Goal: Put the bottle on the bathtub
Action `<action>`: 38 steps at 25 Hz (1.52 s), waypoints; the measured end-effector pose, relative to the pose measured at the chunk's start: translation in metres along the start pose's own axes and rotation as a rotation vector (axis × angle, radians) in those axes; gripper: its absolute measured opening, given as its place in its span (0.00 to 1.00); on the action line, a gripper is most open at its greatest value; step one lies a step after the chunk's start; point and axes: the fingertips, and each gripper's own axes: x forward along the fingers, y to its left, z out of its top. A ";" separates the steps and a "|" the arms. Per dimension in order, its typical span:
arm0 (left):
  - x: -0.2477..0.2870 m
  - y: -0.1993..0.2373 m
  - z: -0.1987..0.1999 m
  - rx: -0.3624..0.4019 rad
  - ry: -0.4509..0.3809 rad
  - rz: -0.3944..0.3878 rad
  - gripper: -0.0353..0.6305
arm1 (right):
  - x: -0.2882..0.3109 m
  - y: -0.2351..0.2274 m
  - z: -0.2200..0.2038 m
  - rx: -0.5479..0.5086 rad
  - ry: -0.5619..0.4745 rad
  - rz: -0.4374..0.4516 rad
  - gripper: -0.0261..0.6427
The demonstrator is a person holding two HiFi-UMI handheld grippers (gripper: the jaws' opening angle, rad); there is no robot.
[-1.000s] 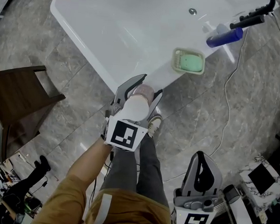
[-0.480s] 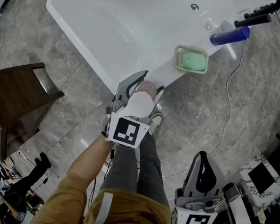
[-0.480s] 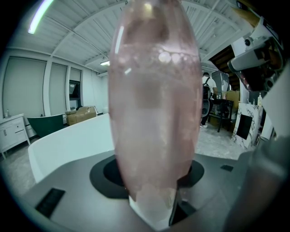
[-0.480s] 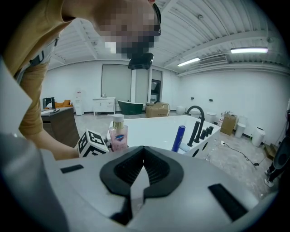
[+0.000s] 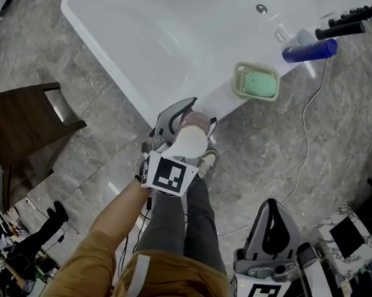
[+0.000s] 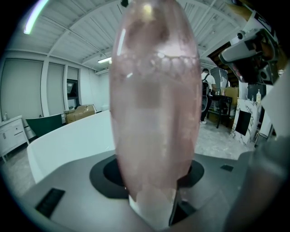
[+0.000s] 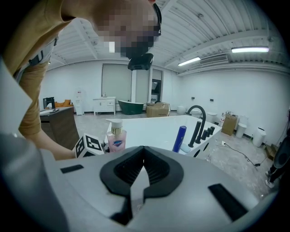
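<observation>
The left tongs (image 5: 199,119) are closed on the pink bottle (image 5: 188,137). It stands upright between the jaws, with the pump on top, just at the near rim of the white bathtub (image 5: 148,42). I cannot tell if its base touches the rim. The right tongs (image 5: 271,213) are at the near right, close to the person and well apart from the bathtub; their jaws are pressed together with nothing between them. On the rim to the right is a green soap dish (image 5: 256,81), and farther right a blue bottle (image 5: 308,50) beside the black faucet (image 5: 347,23).
</observation>
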 end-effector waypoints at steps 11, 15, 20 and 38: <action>0.005 -0.001 -0.006 0.054 -0.060 -0.014 0.42 | 0.008 -0.004 0.001 -0.009 0.006 0.009 0.05; 0.008 0.000 -0.003 0.027 -0.047 -0.028 0.42 | 0.009 -0.005 0.002 -0.009 0.006 0.006 0.05; 0.008 -0.002 -0.004 0.030 -0.051 -0.029 0.42 | 0.010 -0.006 0.003 -0.004 0.001 0.004 0.05; 0.000 0.001 -0.016 0.033 -0.060 -0.008 0.56 | 0.001 0.003 0.003 -0.005 -0.004 -0.001 0.05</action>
